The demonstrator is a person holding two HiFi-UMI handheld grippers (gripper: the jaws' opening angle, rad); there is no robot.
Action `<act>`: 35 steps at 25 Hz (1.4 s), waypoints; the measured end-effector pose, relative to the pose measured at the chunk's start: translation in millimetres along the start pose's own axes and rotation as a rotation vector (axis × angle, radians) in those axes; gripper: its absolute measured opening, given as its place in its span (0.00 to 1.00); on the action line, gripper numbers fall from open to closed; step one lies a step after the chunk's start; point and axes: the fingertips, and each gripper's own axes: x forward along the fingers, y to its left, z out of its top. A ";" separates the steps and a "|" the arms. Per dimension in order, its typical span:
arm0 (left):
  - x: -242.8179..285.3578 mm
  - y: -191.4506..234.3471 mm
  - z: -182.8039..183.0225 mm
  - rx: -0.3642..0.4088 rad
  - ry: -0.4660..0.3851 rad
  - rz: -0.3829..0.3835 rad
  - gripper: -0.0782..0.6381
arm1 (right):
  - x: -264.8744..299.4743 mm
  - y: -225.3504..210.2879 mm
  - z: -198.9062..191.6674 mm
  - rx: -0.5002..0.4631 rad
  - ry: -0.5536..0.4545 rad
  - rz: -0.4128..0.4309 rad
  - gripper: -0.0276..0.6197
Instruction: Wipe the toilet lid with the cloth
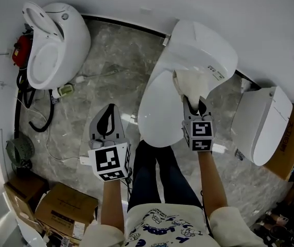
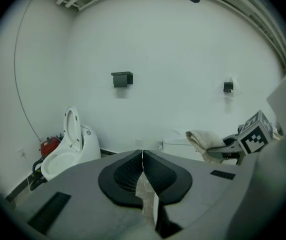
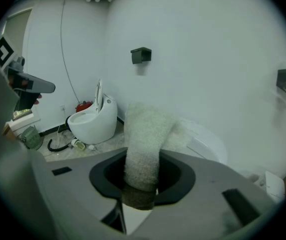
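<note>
Person's patterned white shirt (image 1: 165, 229), nearest. Right gripper (image 1: 194, 101): jaws clamped on the pale fluffy towelling cloth (image 1: 190, 82), which rests on the rear of the closed glossy white toilet lid (image 1: 159, 115). Left gripper (image 1: 107, 118): jaws together, empty, left of the lid. Open-seated white toilet (image 1: 54, 45) well left of the lid, grey marble floor (image 1: 110, 66) bare between. Boxy white toilet (image 1: 262, 125) just right. Cardboard boxes (image 1: 64, 207) lower left.

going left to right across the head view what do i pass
open toilet → left gripper, shut and empty → closed toilet lid → right gripper clamped on the cloth → third toilet → cardboard box
</note>
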 end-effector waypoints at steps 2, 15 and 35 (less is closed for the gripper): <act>9.1 0.9 -10.9 -0.003 0.011 0.001 0.12 | 20.3 1.0 -14.1 -0.014 0.030 0.008 0.19; 44.7 17.8 -80.9 -0.023 0.075 0.018 0.12 | 146.0 -1.0 -94.3 -0.119 0.214 0.051 0.19; 63.4 29.9 -145.2 -0.076 0.142 0.055 0.12 | 247.0 0.9 -167.7 -0.244 0.450 0.105 0.19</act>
